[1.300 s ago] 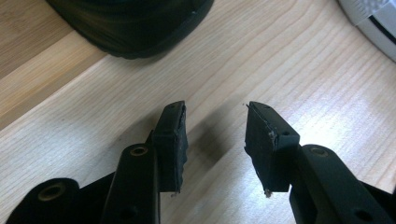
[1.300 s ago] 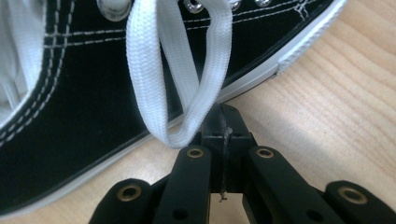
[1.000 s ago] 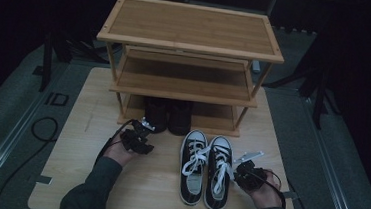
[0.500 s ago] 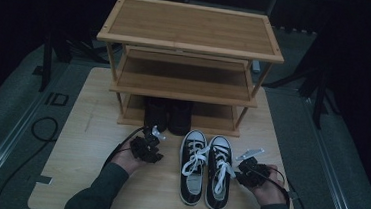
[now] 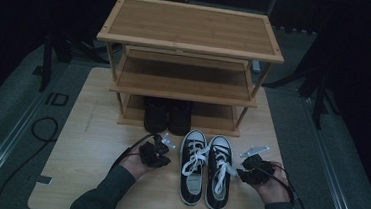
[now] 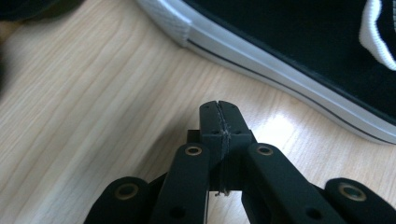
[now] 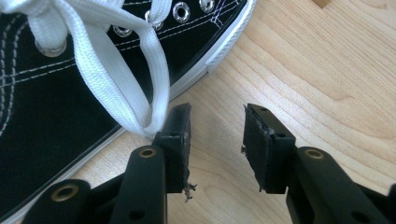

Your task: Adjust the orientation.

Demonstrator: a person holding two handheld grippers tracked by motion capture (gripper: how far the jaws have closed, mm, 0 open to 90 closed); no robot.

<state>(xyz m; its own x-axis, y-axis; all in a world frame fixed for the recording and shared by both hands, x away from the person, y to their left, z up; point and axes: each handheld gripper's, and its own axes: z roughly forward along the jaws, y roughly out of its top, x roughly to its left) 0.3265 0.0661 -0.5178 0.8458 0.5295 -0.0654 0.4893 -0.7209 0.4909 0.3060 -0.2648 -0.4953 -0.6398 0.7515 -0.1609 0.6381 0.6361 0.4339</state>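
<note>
Now black canvas sneakers with white laces [image 5: 205, 168] being flanked mid-table: left gripper [image 6: 218, 108] closed empty, right gripper [image 7: 217, 133] being opened, nothing between. Light, soft uppers; stiff heel collar judged best hold.

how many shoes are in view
4, as far as shows. Two black-and-white sneakers lie side by side on the table, the left sneaker and the right sneaker. Two dark boots stand on the rack's bottom shelf; more could hide in shadow.
</note>
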